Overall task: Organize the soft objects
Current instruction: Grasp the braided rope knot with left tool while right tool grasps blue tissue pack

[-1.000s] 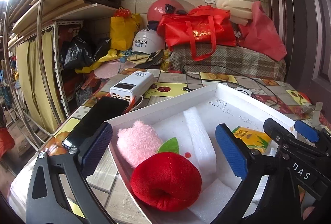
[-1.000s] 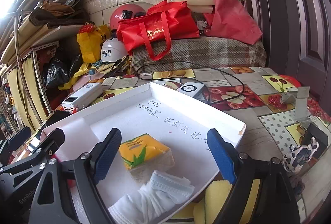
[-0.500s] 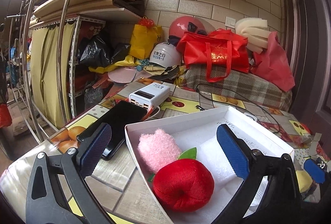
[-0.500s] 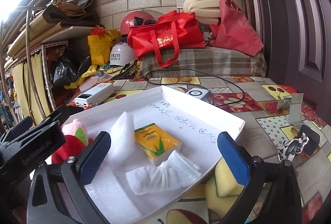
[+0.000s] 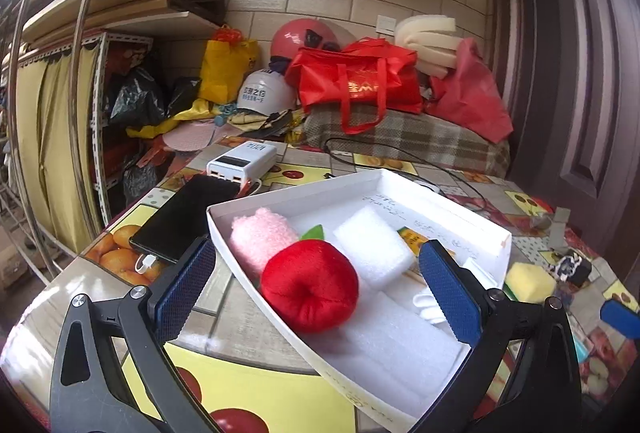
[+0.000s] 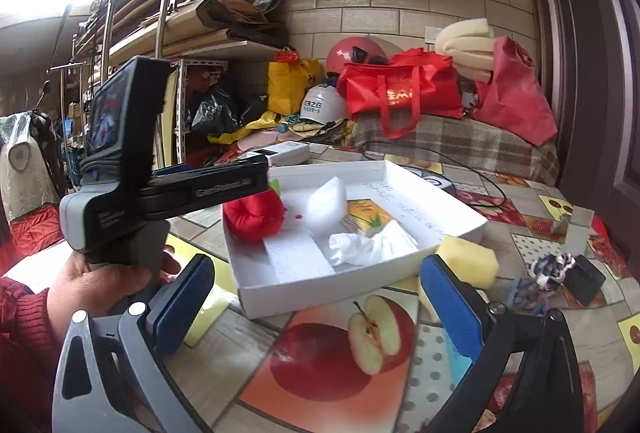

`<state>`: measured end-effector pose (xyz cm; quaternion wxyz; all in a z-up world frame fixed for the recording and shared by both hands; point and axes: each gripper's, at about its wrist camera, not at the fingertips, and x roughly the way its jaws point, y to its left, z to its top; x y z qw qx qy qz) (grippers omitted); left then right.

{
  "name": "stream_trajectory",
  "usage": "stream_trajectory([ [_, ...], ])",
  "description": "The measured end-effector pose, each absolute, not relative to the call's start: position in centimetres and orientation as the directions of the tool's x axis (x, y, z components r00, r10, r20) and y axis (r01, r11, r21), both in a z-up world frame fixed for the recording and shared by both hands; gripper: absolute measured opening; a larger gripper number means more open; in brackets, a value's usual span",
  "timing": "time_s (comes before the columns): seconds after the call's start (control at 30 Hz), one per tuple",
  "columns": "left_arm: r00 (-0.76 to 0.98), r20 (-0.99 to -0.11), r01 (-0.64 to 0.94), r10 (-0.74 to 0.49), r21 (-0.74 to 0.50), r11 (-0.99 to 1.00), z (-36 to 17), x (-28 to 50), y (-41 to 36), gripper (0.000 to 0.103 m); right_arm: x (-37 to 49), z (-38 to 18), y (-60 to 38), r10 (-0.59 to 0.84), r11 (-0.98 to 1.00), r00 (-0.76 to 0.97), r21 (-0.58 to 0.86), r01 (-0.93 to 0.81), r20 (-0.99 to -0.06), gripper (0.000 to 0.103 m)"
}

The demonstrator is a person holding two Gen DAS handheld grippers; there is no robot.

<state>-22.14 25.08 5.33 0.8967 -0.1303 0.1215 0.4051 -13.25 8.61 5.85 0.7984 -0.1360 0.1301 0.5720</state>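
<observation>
The left gripper (image 5: 316, 297) hangs with its blue-padded fingers (image 5: 184, 289) spread wide and empty over the near end of a white box (image 5: 400, 177) on a fruit-patterned table (image 5: 224, 317); the right gripper (image 6: 316, 301) is likewise spread wide and empty, low over the table in front of the same box. Between the left fingers lies a red plush apple (image 5: 310, 291) with a green leaf, touching a pink fuzzy toy (image 5: 260, 237) behind it in the box's near corner. Further in sit a white foam block (image 5: 372, 245), a yellow tissue pack (image 6: 366, 215) and a crumpled white cloth (image 6: 372, 245). A yellow sponge (image 6: 468, 257) rests on the table just beside the box's right wall, outside it, and near that lies a black-and-white patterned cloth (image 6: 550, 269). Left of the box, a black phone (image 5: 184, 217) is plugged into a white power bank (image 5: 242, 163).
</observation>
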Motion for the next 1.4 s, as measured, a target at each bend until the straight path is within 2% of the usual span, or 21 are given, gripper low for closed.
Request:
stream_trajectory([
  [0.13, 0.732, -0.302, -0.634, 0.611, 0.025, 0.773, 5.6, -20.3, 19.9, 0.103, -7.9, 5.8, 5.6, 0.827, 0.422, 0.395, -0.022, -0.906, -0.399, 0.103],
  [0.23, 0.813, -0.385, -0.460, 0.437, 0.036, 0.887, 5.2, -18.7, 17.1, 0.103, -4.0, 5.2, 4.5, 0.788, 0.447, 0.382, 0.023, -0.894, -0.483, 0.102],
  [0.4, 0.817, -0.536, -0.229, 0.212, 0.036, 0.973, 4.2, -16.5, 13.4, 0.102, -1.1, 3.5, 5.0, 0.741, 0.396, 0.248, 0.108, -0.912, -0.624, 0.090],
  [0.43, 0.804, -0.556, -0.217, 0.210, 0.053, 0.975, 4.0, -16.1, 12.9, 0.102, -1.1, 3.0, 5.3, 0.732, 0.379, 0.217, 0.121, -0.917, -0.646, 0.083],
  [0.47, 0.803, -0.572, -0.173, 0.168, 0.045, 0.984, 3.9, -15.8, 12.3, 0.102, -1.1, 2.7, 5.9, 0.723, 0.367, 0.195, 0.130, -0.921, -0.662, 0.069],
  [0.53, 0.788, -0.601, -0.124, 0.131, 0.054, 0.991, 3.5, -15.3, 11.2, 0.102, -0.8, 2.0, 7.0, 0.714, 0.348, 0.145, 0.167, -0.922, -0.685, 0.064],
  [0.6, 0.774, -0.620, -0.087, 0.127, 0.095, 0.992, 3.1, -14.7, 10.1, 0.102, -0.6, 1.6, 7.5, 0.716, 0.335, 0.106, 0.206, -0.920, -0.690, 0.051],
  [0.63, 0.769, -0.628, -0.069, 0.124, 0.111, 0.991, 3.0, -14.5, 9.6, 0.102, -0.5, 1.4, 7.7, 0.714, 0.327, 0.090, 0.217, -0.920, -0.694, 0.029],
  [0.83, 0.703, -0.710, 0.039, 0.038, 0.092, 0.995, 1.8, -12.1, 7.7, 0.102, 0.7, 2.5, 4.5, 0.764, 0.355, 0.135, 0.237, -0.904, -0.631, 0.027],
  [0.9, 0.666, -0.746, 0.052, 0.022, 0.076, 0.996, 1.1, -10.6, 7.3, 0.097, 1.6, 2.8, 2.7, 0.765, 0.390, 0.178, 0.225, -0.893, -0.618, 0.027],
  [0.97, 0.627, -0.779, 0.056, 0.008, 0.055, 0.997, 0.5, -9.0, 7.3, 0.079, 2.6, 2.9, 1.0, 0.767, 0.423, 0.204, 0.240, -0.873, -0.609, 0.027],
  [1.0, 0.633, -0.774, 0.055, -0.011, 0.031, 0.998, 0.6, -8.6, 7.5, 0.074, 3.1, 2.9, 0.5, 0.766, 0.440, 0.214, 0.252, -0.862, -0.607, 0.027],
  [1.03, 0.636, -0.771, 0.053, -0.012, 0.028, 0.998, 0.5, -8.3, 7.6, 0.058, 3.6, 2.9, -0.1, 0.766, 0.454, 0.219, 0.266, -0.850, -0.605, 0.027],
  [1.07, 0.640, -0.768, 0.056, -0.018, 0.023, 0.998, 0.6, -8.1, 7.6, 0.046, 4.0, 2.8, -0.6, 0.767, 0.465, 0.222, 0.283, -0.839, -0.602, 0.027],
  [1.1, 0.644, -0.765, 0.056, -0.014, 0.029, 0.998, 0.6, -8.1, 7.4, 0.044, 4.4, 2.8, -1.0, 0.771, 0.472, 0.222, 0.302, -0.828, -0.597, 0.027],
  [1.13, 0.649, -0.761, 0.058, -0.005, 0.043, 0.997, 0.6, -8.2, 7.2, 0.038, 4.6, 2.8, -1.4, 0.776, 0.477, 0.224, 0.317, -0.820, -0.589, 0.027],
  [1.23, 0.687, -0.725, 0.043, 0.045, 0.102, 0.994, 1.2, -9.0, 6.7, 0.037, 4.4, 3.2, -2.0, 0.794, 0.473, 0.239, 0.322, -0.820, -0.559, 0.027],
  [1.33, 0.774, -0.623, -0.034, 0.108, 0.130, 0.991, 2.7, -11.0, 7.1, 0.037, 3.3, 4.1, -2.4, 0.805, 0.478, 0.291, 0.275, -0.834, -0.517, 0.027],
  [1.4, 0.836, -0.524, -0.134, 0.163, 0.094, 0.987, 4.0, -13.2, 8.4, 0.037, 2.4, 4.8, -3.0, 0.812, 0.488, 0.338, 0.236, -0.840, -0.476, 0.027],
])
